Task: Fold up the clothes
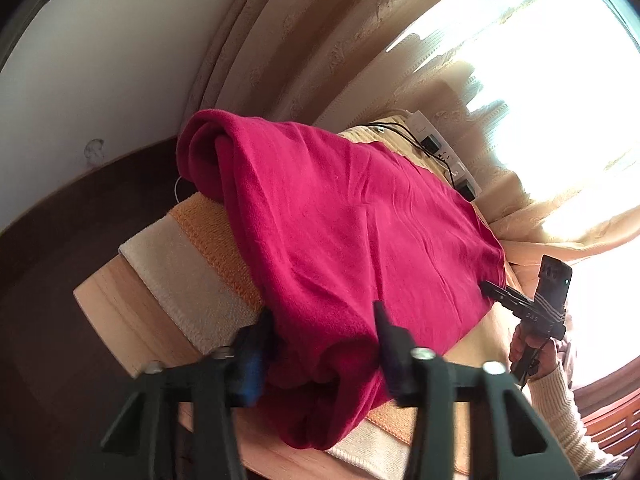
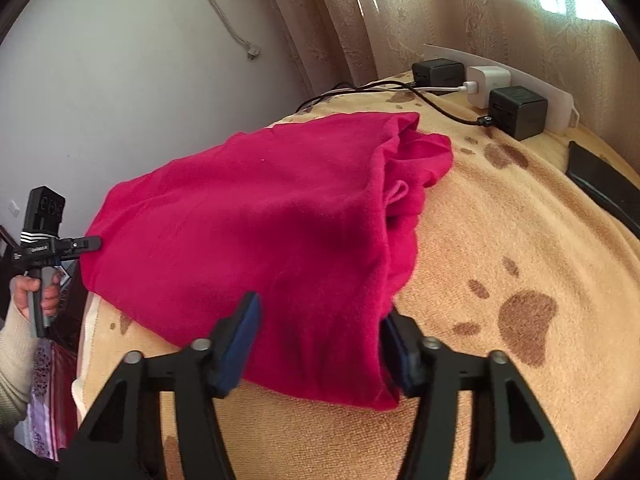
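Note:
A crimson fleece garment (image 1: 340,220) lies partly folded on a beige towel-covered table (image 1: 188,272); it also shows in the right wrist view (image 2: 260,216). My left gripper (image 1: 324,344) is open, its fingers straddling the garment's near corner, which hangs over the table edge. My right gripper (image 2: 320,340) is open around another near edge of the garment. Each gripper shows in the other's view: the right one (image 1: 492,290) touches the garment's far edge, and the left one (image 2: 90,244) is at its left edge.
A white power strip (image 2: 520,84) with black and white chargers and cables lies at the back of the table by the curtains (image 2: 440,12). A dark flat object (image 2: 600,184) lies at the right edge. The towel (image 2: 520,280) has brown paw prints.

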The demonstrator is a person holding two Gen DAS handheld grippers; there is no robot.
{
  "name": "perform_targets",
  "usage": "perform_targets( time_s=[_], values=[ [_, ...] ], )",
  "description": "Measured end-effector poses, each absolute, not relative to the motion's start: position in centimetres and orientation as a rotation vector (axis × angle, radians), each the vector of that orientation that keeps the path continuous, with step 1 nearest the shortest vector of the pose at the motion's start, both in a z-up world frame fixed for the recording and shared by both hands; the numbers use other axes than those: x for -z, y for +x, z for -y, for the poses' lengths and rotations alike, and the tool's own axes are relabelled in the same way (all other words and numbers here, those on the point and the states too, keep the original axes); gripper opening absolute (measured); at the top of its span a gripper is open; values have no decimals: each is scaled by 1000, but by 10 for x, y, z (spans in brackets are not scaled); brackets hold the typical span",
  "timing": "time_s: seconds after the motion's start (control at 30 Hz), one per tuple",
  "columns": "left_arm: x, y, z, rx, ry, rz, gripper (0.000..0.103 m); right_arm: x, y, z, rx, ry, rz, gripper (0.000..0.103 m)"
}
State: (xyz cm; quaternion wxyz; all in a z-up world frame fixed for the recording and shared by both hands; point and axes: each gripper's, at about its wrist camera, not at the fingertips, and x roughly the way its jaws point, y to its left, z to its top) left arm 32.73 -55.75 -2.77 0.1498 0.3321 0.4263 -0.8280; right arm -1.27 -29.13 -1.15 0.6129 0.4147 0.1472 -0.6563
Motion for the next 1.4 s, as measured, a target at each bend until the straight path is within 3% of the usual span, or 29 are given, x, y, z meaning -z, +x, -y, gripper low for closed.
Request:
perform_targets(
  time_s=[0.07, 0.1, 0.3, 0.63, 0.73, 0.8, 0.87, 0.97, 1.13, 1.4],
  values=[
    [29, 331, 560, 2342, 951, -1294, 17, 10, -16, 289, 1499, 976, -313, 30],
    [28, 333, 559, 2333, 948, -1313, 17, 9, -17, 289, 1494, 984, -302, 28],
    [-1, 341, 551, 2347, 990, -1308, 16, -14, -24, 274, 1375, 1074, -109, 26],
    [35, 352, 561, 2246, 1167, -1402, 20, 12, -18, 265, 1387, 1187, -243, 27],
    [23, 359, 557, 2256, 1174, -1319, 24, 3, -9, 265, 1453, 1128, -336, 43],
    [12, 365, 558, 2258, 1145, -1256, 29, -9, -3, 263, 1564, 1037, -454, 70],
    [3, 371, 563, 2257, 1097, -1216, 43, -26, 1, 259, 1685, 915, -528, 76],
    [-5, 378, 588, 2244, 921, -1273, 58, -52, 0, 265, 1788, 769, -551, 78],
    [4, 361, 636, 2193, 784, -1360, 58, -74, 16, 317, 1806, 583, -612, 78],
    [31, 317, 672, 2127, 772, -1522, 58, -24, -3, 407, 1719, 844, -510, 79]
  ],
)
